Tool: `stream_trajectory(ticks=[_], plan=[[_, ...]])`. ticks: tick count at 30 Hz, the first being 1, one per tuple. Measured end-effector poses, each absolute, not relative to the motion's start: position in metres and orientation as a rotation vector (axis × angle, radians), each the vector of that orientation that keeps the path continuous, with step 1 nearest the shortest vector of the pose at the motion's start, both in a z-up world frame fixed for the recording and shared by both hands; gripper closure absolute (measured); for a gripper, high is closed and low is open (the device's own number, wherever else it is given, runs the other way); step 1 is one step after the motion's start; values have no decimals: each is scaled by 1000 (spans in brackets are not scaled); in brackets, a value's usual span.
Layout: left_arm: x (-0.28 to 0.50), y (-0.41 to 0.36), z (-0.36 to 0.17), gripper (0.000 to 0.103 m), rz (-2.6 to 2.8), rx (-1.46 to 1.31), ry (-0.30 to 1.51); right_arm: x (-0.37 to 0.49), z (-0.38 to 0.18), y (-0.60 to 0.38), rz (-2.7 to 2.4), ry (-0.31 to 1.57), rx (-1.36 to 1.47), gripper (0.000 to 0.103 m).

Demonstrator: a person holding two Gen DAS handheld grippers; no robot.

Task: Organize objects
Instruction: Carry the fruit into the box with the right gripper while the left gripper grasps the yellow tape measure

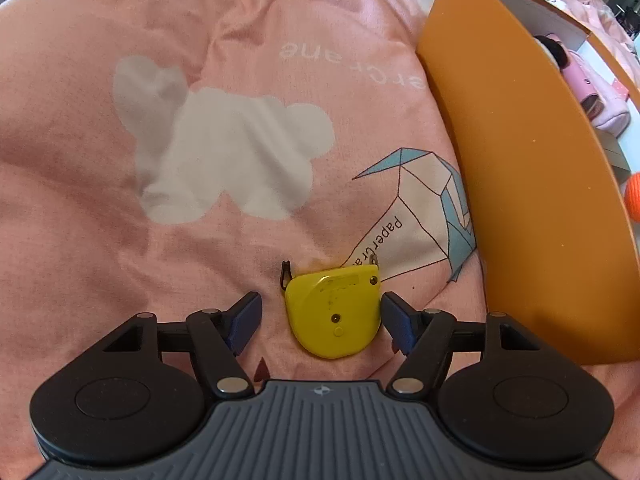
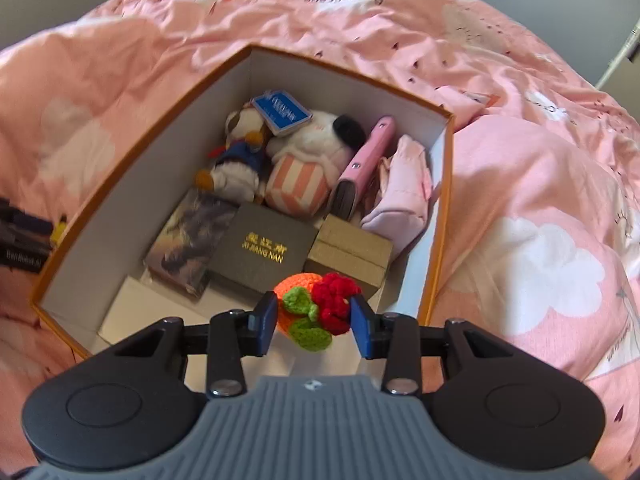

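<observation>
Two grippers: left gripper (image 1: 320, 316) astride tape measure (image 1: 334, 312), right gripper (image 2: 314, 322) gripping crochet toy (image 2: 316, 310)

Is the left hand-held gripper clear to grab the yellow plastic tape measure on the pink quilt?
Probably yes: the left hand-held gripper is open with the yellow plastic tape measure between its pads, nothing blocking.

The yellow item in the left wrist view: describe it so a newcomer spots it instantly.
Start at the orange box on the pink bedspread. Left of its wall, between the open left gripper blue pads, lies a yellow tape measure, the only hard yellow thing there.
</observation>
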State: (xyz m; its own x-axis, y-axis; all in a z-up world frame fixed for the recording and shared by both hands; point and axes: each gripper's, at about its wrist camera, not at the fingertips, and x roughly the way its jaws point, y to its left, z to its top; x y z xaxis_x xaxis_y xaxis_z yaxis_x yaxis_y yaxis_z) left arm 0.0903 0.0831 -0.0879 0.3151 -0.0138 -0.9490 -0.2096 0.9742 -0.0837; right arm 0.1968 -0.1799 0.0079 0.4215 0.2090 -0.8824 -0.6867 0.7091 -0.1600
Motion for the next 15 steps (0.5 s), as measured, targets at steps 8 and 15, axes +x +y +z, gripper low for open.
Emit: stream_trajectory(ticks=[8, 15], plan=[[93, 79, -99, 25, 154, -197, 1268, 208, -5, -175, 623, 1048, -653, 62], [88, 79, -97, 39, 154, -187, 1268, 212, -6, -176, 642, 1068, -662, 61]])
